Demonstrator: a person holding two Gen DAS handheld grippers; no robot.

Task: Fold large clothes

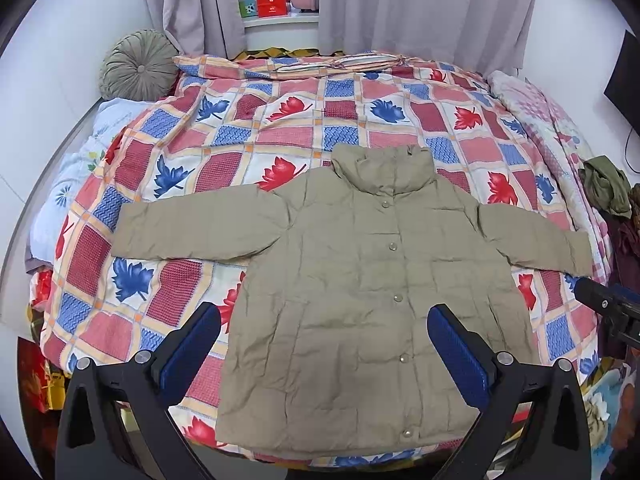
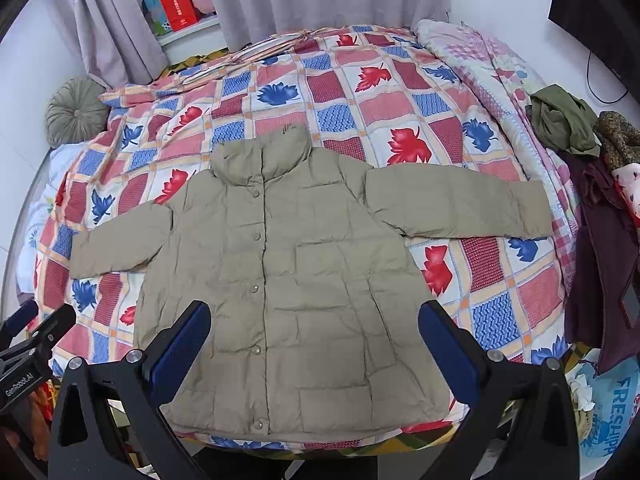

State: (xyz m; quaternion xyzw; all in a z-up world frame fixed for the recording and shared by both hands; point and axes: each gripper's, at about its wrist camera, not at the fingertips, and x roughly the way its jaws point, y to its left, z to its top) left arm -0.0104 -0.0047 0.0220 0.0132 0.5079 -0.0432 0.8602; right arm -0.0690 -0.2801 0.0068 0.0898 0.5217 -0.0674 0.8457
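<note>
Bed, covered by a checked quilt with red and blue leaf prints, fills both views. On it, near the front edge, lies the khaki puffer jacket: flat, front up, snapped shut, collar away from me, both sleeves spread sideways. Heap of dark clothes sits at the bed's right side; round grey-green cushion at the far left corner. My left gripper: jaws spread wide, empty, hovering above the jacket's hem, touching nothing. My right gripper: jaws equally wide apart, empty, above the lower jacket body, no contact.
</note>
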